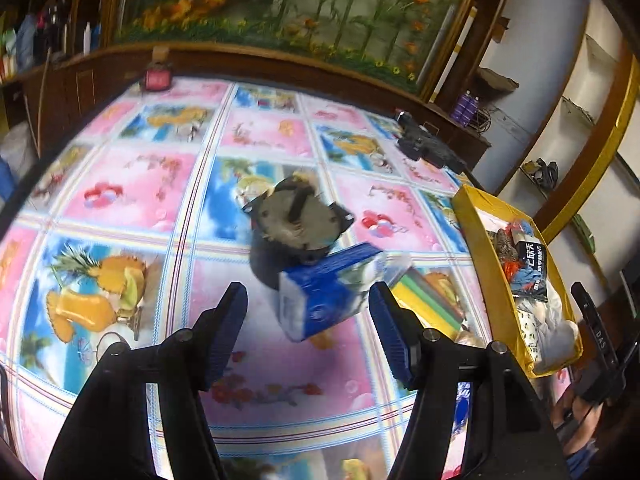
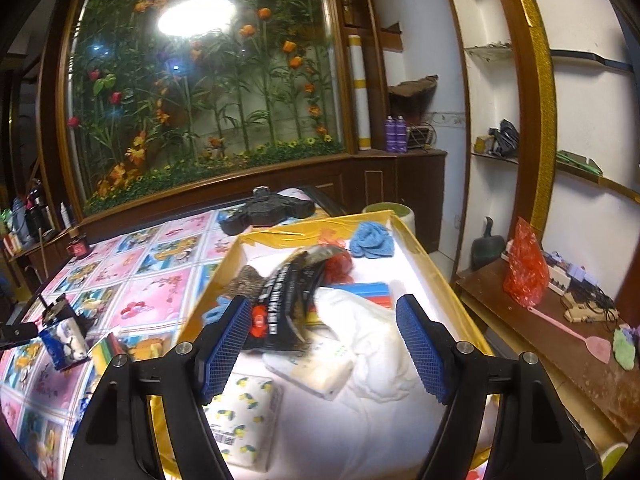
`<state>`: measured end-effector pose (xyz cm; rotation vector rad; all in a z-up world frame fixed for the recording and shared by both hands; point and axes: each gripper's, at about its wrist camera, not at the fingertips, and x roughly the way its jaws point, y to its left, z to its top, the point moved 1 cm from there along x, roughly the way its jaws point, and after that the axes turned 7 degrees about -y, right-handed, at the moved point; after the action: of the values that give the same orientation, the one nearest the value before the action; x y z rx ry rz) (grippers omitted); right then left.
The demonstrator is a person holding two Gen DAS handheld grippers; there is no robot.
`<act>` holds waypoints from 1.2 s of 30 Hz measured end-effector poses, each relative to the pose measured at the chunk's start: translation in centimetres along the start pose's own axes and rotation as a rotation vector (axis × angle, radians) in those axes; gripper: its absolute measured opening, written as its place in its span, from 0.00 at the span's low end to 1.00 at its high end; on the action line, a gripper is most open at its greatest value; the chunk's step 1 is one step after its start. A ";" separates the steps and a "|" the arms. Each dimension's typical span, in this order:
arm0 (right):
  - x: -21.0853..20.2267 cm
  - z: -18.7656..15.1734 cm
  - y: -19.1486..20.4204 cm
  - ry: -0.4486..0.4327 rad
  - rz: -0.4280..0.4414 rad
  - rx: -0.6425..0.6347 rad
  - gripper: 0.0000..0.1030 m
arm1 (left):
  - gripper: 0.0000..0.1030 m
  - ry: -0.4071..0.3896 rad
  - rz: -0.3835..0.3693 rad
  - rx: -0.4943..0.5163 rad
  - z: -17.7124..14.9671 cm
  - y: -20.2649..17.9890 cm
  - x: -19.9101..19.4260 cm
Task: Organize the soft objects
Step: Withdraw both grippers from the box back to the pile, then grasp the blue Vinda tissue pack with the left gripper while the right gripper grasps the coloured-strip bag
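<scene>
While the left gripper (image 1: 308,304) hangs released over the blue tissue pack (image 1: 320,292) on the bench (image 1: 132,184), the right gripper (image 2: 320,340) is parted, empty, above the yellow box (image 2: 436,268).

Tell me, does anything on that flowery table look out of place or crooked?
Yes. The blue tissue pack sits tilted, propped against a dark round object, instead of lying flat. It and the coloured sponges are outside the yellow box where the other soft things lie.
</scene>
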<state>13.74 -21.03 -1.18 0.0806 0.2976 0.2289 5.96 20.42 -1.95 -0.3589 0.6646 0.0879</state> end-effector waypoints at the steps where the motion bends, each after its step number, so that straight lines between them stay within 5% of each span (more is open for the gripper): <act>1: -0.3 -0.3 0.2 -0.005 0.007 -0.009 0.73 | 0.60 0.016 -0.005 -0.011 0.0 0.4 0.4; 10: -0.3 -0.9 -0.3 0.009 0.022 -0.006 0.75 | 0.60 0.138 -0.170 -0.145 -0.6 1.7 3.7; 17: -0.6 -0.6 -0.5 0.004 0.025 0.012 0.75 | 0.59 0.084 -0.299 0.142 -2.2 -4.4 0.2; 21: -0.9 -0.8 -0.3 -0.003 0.026 0.011 0.76 | 0.59 0.019 -0.200 0.287 -3.0 -6.9 -0.9; 27: -1.0 -0.8 -0.2 -0.006 0.028 0.022 0.77 | 0.60 0.039 -0.083 0.178 -1.8 -4.0 0.8; 36: -1.6 -1.0 -0.1 -0.020 0.044 0.025 0.78 | 0.60 0.110 0.031 0.209 -2.2 -4.8 3.9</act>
<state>12.00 -21.46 -1.71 0.1137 0.2792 0.2677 8.66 15.02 -4.47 -0.1526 0.7804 0.0280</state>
